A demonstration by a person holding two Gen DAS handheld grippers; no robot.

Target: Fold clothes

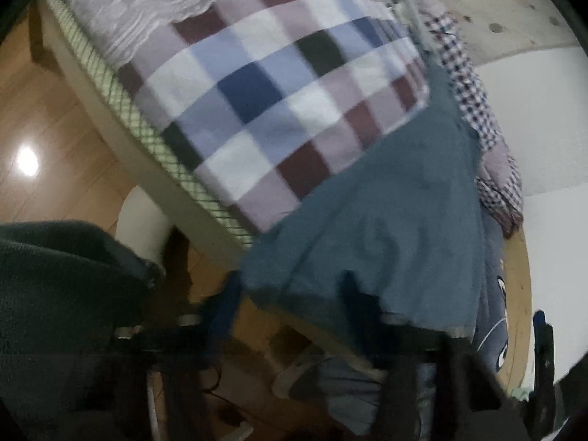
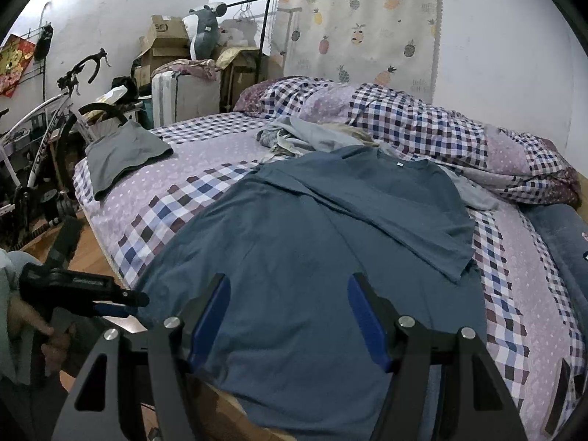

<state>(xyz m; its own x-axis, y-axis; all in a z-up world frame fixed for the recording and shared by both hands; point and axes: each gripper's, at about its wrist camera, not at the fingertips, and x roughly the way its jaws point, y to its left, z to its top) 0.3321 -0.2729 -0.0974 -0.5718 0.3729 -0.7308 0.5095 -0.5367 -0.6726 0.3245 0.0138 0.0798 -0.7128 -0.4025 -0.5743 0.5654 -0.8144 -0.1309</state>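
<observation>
Right wrist only: folded grey garment (image 2: 125, 154).

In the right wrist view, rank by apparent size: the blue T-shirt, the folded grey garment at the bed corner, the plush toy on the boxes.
1. Blue T-shirt, by far the largest, though nearest the camera.
2. Folded grey garment.
3. Plush toy, smallest, but farthest away, so true size is unsure.

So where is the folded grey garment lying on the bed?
In the right wrist view, the folded grey garment lies at the bed's far left corner, beside the bicycle, well apart from the blue T-shirt.
</observation>
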